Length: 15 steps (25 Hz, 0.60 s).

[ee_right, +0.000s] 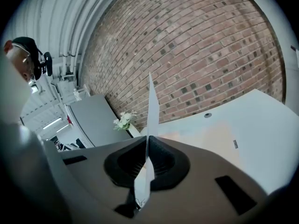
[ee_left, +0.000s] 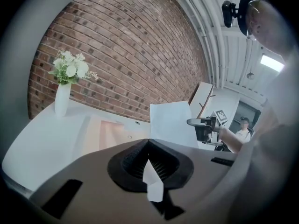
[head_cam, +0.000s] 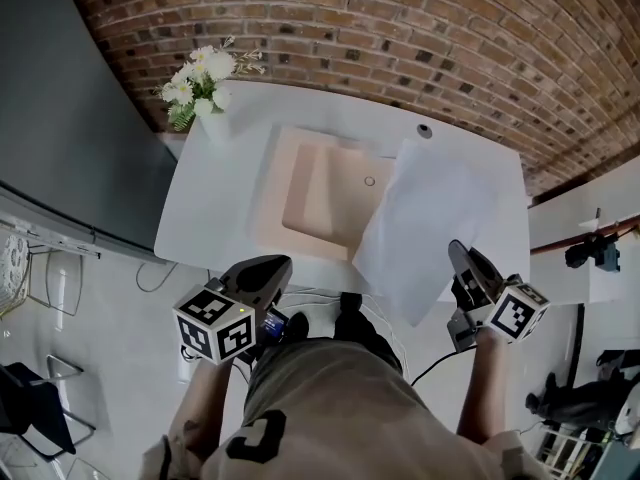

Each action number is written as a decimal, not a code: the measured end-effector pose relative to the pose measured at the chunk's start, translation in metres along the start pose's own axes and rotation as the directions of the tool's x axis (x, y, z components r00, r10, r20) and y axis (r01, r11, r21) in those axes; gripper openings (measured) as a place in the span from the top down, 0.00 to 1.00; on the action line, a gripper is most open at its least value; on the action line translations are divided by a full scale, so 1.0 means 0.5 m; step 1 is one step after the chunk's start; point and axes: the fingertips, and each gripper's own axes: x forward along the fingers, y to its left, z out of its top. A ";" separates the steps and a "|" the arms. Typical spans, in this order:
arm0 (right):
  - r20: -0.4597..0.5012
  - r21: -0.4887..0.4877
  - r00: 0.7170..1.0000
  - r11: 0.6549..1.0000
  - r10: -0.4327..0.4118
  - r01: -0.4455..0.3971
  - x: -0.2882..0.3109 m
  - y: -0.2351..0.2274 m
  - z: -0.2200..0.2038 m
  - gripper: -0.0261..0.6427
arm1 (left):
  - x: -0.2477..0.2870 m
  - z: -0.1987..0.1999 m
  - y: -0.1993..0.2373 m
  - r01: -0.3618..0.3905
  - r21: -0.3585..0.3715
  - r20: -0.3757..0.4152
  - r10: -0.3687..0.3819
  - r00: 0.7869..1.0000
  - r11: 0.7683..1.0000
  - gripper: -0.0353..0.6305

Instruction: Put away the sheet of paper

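The white sheet of paper [head_cam: 430,218] hangs tilted over the right part of the white table [head_cam: 220,198], its lower corner past the front edge. My right gripper [head_cam: 462,258] is shut on that lower corner; in the right gripper view the sheet [ee_right: 153,106] stands edge-on between the jaws of the right gripper [ee_right: 147,138]. A shallow beige tray [head_cam: 275,198] lies at the table's middle, partly covered by the sheet. My left gripper [head_cam: 270,268] is shut, holds nothing, and hovers at the front edge below the tray. The left gripper view shows the sheet [ee_left: 170,122] and the right gripper [ee_left: 194,122].
A white vase of white flowers [head_cam: 205,88] stands at the table's far left corner. A round cable hole [head_cam: 424,131] sits near the back edge. The brick wall [head_cam: 400,38] runs behind the table. Cables [head_cam: 320,298] hang under the front edge.
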 end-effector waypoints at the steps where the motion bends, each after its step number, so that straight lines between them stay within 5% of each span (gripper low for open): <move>1: -0.016 -0.006 1.000 1.000 -0.013 0.013 0.007 -0.015 -0.003 0.93 | 0.003 -0.001 0.002 -0.013 -0.001 -0.002 0.013 1.000 1.000 0.92; 6: -0.055 0.036 0.998 0.999 0.005 -0.003 0.039 -0.075 -0.006 0.93 | 0.029 0.005 0.001 -0.046 0.000 -0.013 0.046 0.999 0.999 0.92; 15: -0.120 0.035 0.989 0.995 -0.084 0.089 0.056 -0.201 -0.015 0.93 | 0.078 -0.001 -0.019 -0.053 -0.005 -0.041 0.052 0.998 0.999 0.92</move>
